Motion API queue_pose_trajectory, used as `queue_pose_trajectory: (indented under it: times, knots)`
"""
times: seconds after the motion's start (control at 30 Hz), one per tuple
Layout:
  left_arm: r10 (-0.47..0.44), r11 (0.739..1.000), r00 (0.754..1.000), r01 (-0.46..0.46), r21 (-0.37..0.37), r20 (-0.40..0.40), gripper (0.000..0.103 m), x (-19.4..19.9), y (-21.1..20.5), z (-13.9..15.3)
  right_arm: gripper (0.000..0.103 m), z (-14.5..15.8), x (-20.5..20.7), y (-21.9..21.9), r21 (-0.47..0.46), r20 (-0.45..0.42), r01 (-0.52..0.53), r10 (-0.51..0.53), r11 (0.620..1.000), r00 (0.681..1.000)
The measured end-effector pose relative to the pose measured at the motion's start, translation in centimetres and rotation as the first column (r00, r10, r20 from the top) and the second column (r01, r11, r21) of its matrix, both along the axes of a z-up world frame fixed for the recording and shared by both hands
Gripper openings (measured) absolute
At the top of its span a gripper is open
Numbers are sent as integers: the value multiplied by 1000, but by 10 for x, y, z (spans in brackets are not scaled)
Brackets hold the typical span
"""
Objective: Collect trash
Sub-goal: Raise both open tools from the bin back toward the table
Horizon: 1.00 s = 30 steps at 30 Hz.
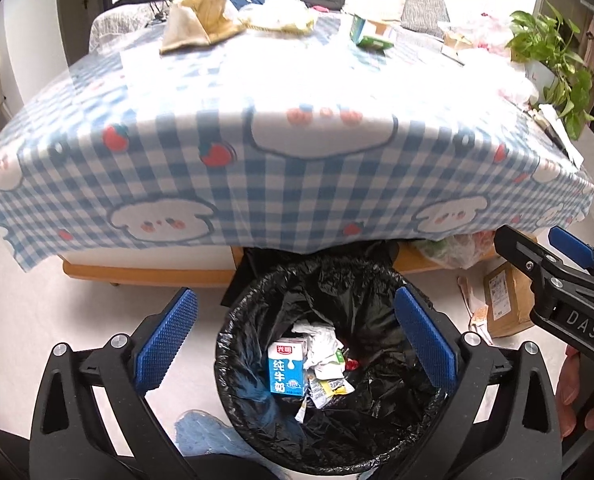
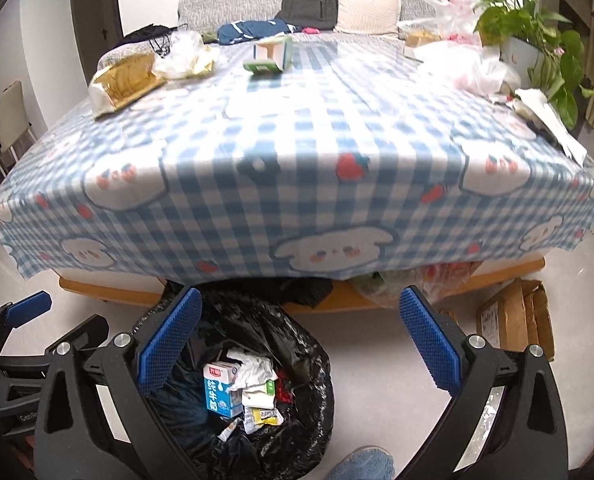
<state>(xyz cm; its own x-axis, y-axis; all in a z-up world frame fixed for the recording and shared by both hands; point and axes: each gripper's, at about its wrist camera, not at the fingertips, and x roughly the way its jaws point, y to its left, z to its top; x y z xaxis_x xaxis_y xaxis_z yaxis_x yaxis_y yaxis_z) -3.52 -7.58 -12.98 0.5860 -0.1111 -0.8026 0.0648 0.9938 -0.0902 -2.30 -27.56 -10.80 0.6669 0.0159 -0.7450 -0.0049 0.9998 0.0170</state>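
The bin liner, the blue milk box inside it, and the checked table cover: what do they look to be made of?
Bin liner: thin black plastic film, by its glossy crinkles and glints.
Milk box: probably coated paperboard; sharp folded edges, smooth printed faces.
Table cover: likely plastic-coated or vinyl sheet, not woven cloth; it shines on top and hangs in stiff folds at the corners, though blur leaves this open.

A round bin lined with a crinkled black plastic bag (image 1: pixel 377 292) stands on the pale floor just in front of the blue-checked tablecloth's (image 1: pixel 257 184) hanging edge. Down inside lies a blue-and-white milk carton (image 1: pixel 287 370), tilted, touching crumpled white wrappers (image 1: pixel 321 340). Far back on the tablecloth lie a crushed green-and-white carton (image 2: pixel 271 56) and a torn brown paper bag (image 2: pixel 125 80).
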Motion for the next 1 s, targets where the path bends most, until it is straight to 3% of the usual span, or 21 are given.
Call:
queue_pose_trajectory:
  times: [0.7, 1.0]
  knots:
    - [90, 995, 994, -88, -36, 67, 97, 23, 39, 75, 95, 72, 22, 21, -14, 95, -33, 34, 999, 995]
    - [64, 998, 993, -62, -21, 100, 97, 39, 39, 92, 95, 91, 39, 23, -10, 135, -47, 48, 999, 990]
